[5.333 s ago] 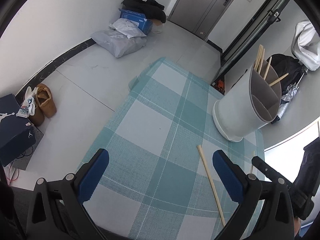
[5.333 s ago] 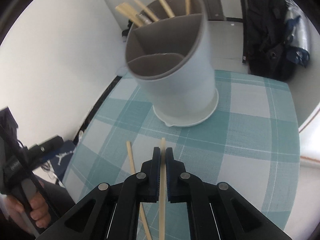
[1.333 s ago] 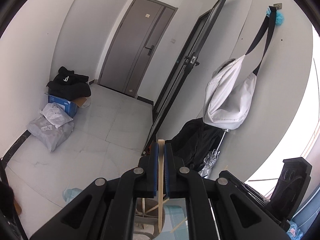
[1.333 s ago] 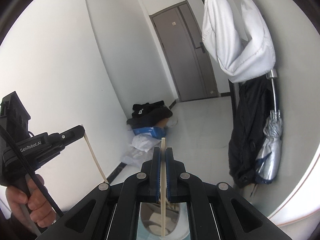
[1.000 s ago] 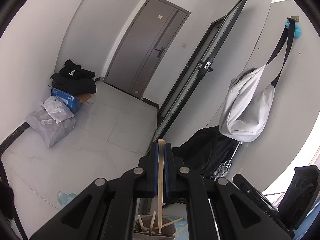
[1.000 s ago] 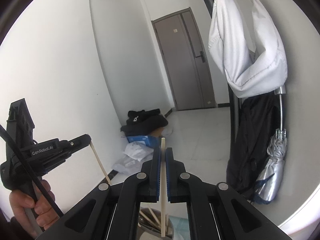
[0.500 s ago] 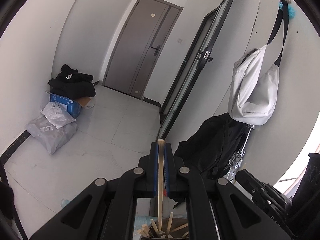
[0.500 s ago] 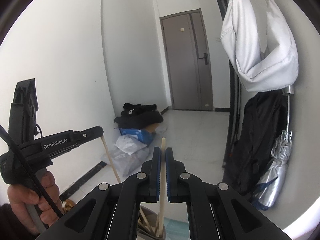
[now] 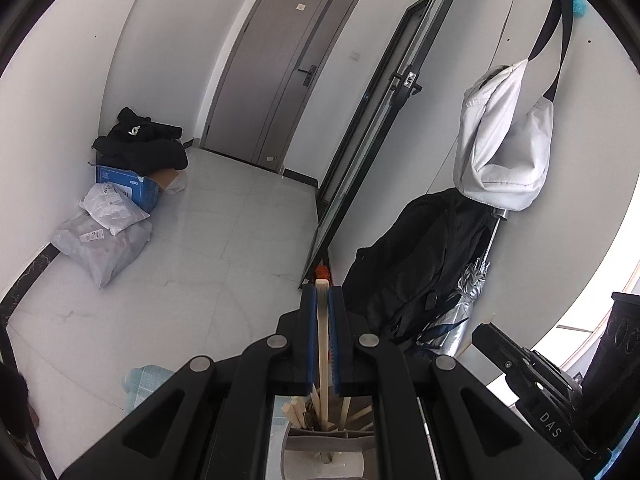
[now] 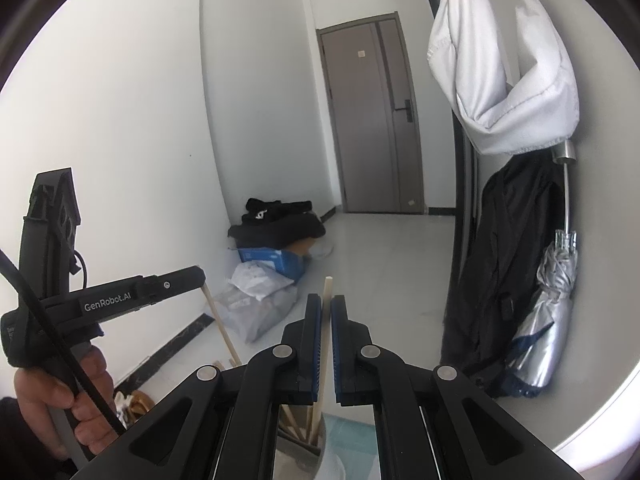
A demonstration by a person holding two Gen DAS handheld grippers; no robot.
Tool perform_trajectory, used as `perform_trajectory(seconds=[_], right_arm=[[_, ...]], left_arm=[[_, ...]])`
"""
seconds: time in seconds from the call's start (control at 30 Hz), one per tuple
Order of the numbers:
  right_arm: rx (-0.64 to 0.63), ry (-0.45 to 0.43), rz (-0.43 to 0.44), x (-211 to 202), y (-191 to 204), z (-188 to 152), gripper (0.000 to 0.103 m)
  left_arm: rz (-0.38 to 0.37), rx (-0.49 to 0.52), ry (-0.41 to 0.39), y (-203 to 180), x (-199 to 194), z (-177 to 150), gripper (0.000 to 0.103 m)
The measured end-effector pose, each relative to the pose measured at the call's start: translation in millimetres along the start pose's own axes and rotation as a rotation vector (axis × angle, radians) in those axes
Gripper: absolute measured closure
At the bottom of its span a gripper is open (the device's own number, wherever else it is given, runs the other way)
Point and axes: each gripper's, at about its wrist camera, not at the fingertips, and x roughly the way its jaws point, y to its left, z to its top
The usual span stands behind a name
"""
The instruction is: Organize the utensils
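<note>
A: Left wrist view: a pale, square-cut wooden chopstick is standing upright, pinched between the blue pads of the left gripper. Its lower end is reaching down into the grey round partitioned utensil holder.

B: And the right wrist view?

A: A second pale wooden chopstick is sitting between the blue-padded fingers of the right gripper, tilting slightly, its tip poking above them. A thin gap is showing on each side, so I cannot tell whether the jaws are gripping it. Its lower end is dropping toward the holder.

B: How many sticks are already inside?

A: Several are fanning out in the back compartment, but the gripper bodies are hiding most of them, so I am not counting. The holder's base is cut off.

B: What is underneath?

A: A teal-and-white checked woven cloth, only a corner showing.

B: Farther out?

A: A white fabric bag is hanging on the wall above a black backpack and a folded silver umbrella.
</note>
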Motion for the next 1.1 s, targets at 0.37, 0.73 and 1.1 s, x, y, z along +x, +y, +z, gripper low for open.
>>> perform_trajectory(seconds=[0.37, 0.73, 1.1], right_arm=[[0.077, 0.163, 0.052, 17, -2, -41, 0.098], [0.131, 0.159, 0.026, -34, -11, -57, 0.072], [0.105, 0.01, 0.024, -124, 13, -62, 0.03]], left_arm=[[-0.021, 0.079, 0.197, -12, 9, -30, 0.1], [0.076, 0.08, 0.154, -30, -51, -35, 0.067], [0.219, 0.126, 0.021, -56, -119, -53, 0.033]])
